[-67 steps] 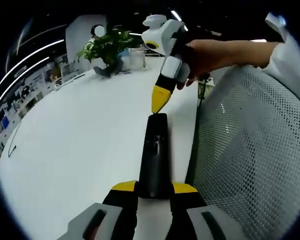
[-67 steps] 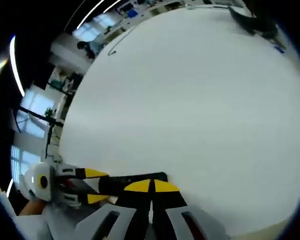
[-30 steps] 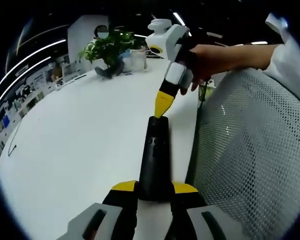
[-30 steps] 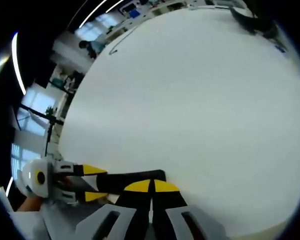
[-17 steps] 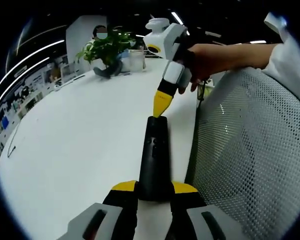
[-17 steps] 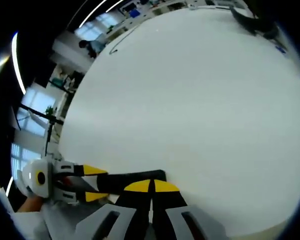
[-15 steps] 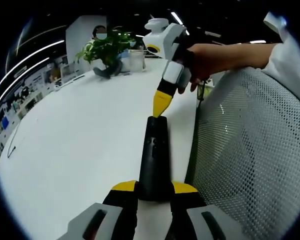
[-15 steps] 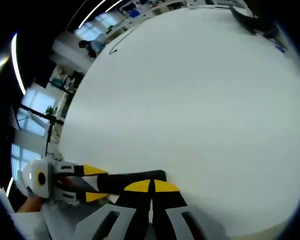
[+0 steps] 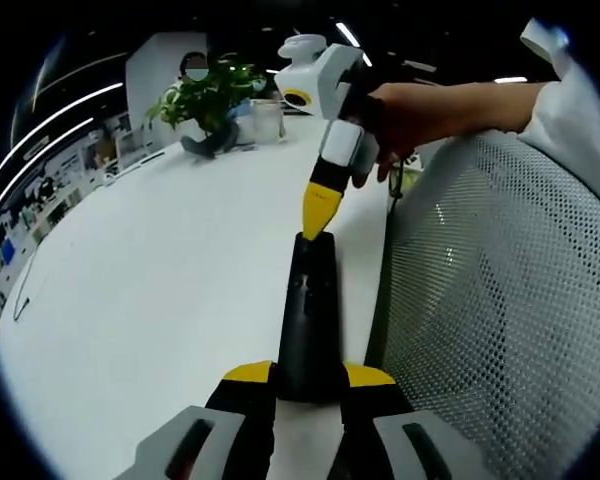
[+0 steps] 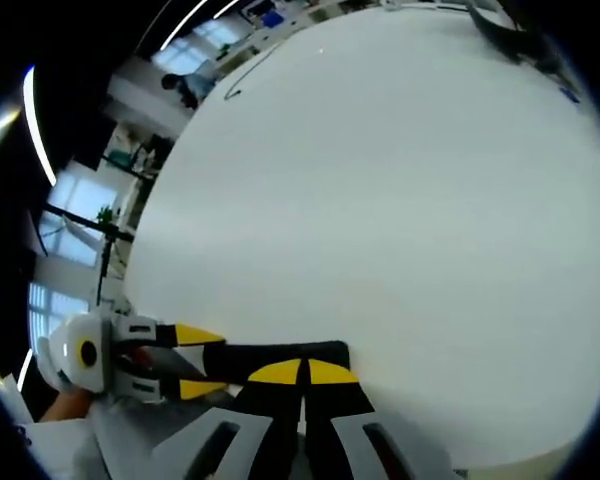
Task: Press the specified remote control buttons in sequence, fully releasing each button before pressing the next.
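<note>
White table (image 9: 150,260) spreads wide and bare beyond the black remote (image 9: 308,320), which lies near its edge beside a mesh chair (image 9: 490,300). Left gripper (image 9: 308,378) clamps the remote's near end. Right gripper (image 9: 316,208), jaws together, tilts down onto its far end, held by a hand (image 9: 410,110).

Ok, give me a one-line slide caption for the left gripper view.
Left gripper clamps a black remote over a white table while the closed right gripper touches its far end.
</note>
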`<state>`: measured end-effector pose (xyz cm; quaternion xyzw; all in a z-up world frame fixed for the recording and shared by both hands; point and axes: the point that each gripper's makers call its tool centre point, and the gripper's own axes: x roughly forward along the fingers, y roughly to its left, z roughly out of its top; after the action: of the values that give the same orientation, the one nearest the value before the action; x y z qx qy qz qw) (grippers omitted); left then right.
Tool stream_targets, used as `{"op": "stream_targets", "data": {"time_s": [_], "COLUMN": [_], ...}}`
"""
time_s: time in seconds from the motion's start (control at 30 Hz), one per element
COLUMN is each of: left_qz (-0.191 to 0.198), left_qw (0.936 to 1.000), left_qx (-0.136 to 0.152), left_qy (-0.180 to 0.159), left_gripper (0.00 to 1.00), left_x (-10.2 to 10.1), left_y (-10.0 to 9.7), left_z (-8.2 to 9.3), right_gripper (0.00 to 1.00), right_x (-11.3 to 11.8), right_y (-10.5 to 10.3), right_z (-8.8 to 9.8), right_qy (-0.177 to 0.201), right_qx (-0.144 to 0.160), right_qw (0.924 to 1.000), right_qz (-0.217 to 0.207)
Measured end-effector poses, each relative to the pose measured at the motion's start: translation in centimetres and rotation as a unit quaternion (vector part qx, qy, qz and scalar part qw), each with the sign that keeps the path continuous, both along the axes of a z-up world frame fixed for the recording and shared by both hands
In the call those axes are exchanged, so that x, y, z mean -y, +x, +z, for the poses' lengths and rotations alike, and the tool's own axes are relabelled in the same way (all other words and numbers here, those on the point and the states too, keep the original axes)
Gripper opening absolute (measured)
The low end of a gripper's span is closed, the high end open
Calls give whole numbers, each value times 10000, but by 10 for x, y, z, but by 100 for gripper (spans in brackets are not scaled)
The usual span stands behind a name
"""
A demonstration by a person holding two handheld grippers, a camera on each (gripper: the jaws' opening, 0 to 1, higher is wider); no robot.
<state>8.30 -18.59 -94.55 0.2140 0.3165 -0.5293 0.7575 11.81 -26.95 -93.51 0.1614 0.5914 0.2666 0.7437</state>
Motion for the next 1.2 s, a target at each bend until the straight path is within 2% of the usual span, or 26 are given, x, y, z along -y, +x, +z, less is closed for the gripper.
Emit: {"op": "stream_targets", "data": {"time_s": [1.2], "left_qz": [18], "left_qw": [10000], "left_qx": [17], "left_qy": [-53], "left_gripper": [25], "left_x": [1], "left_y": [3], "left_z": [0], "right_gripper": [0], "right_x": [3], "right_y": [0], "right_z": [-1], "right_qy": [76], "right_qx": [-87], "right_qw": [9998], "right_qz": [-165]}}
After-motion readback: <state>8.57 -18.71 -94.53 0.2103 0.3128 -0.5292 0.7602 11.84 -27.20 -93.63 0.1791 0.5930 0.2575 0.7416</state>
